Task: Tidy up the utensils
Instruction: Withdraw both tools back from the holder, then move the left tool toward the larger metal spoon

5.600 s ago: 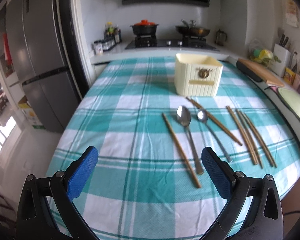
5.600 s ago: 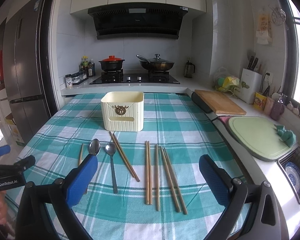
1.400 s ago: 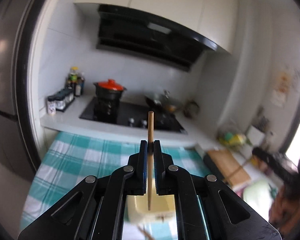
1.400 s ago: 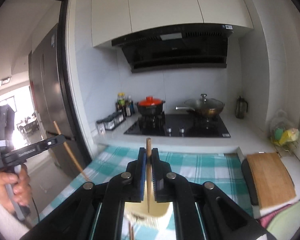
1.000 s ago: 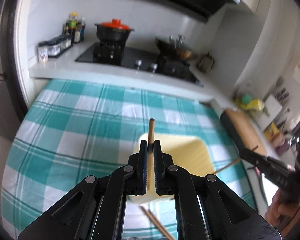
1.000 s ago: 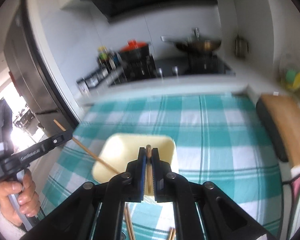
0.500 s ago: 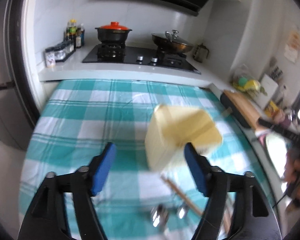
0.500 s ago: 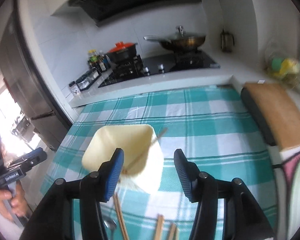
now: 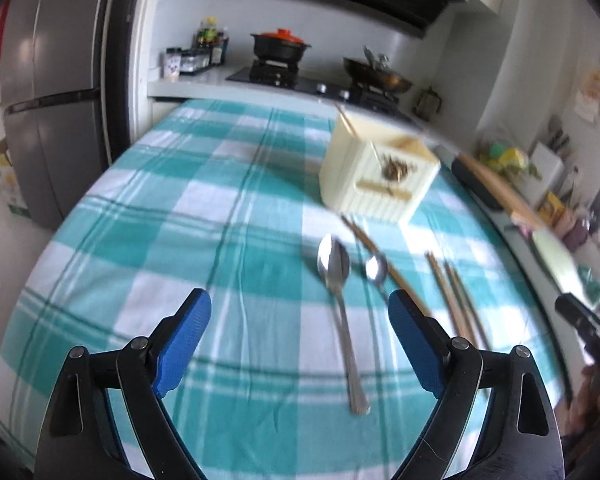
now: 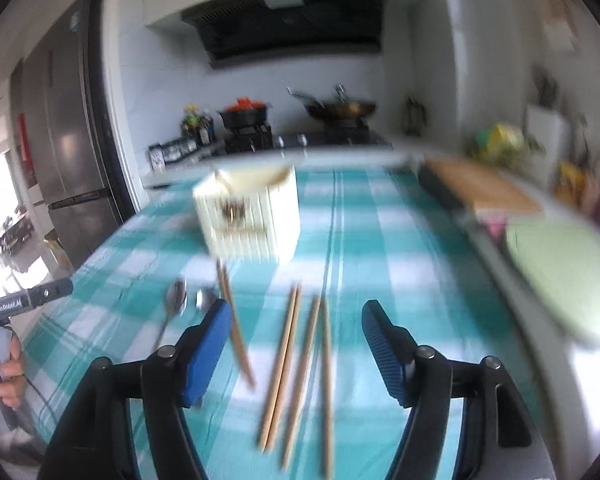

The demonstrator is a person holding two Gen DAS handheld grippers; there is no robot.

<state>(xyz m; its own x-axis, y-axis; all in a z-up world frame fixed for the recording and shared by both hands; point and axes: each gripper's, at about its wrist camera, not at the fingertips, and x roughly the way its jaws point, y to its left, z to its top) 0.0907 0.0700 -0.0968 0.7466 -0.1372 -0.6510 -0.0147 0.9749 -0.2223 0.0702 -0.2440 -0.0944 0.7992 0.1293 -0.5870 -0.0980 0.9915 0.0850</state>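
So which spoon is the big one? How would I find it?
Start at the cream utensil box on the checked tablecloth. Two spoons lie in front of it. The big spoon is the left one, with a wider bowl than the small spoon beside it.

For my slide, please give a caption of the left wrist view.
Open left gripper above two spoons near the holder.

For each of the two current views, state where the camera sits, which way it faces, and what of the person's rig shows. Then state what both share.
Left wrist: on the left gripper, fingers open, low over the table, facing the stove; the right gripper shows at the right edge.
Right wrist: on the right gripper, fingers open, facing the stove; the left gripper and hand show at the left edge.
Shared: holder, spoons, chopsticks.
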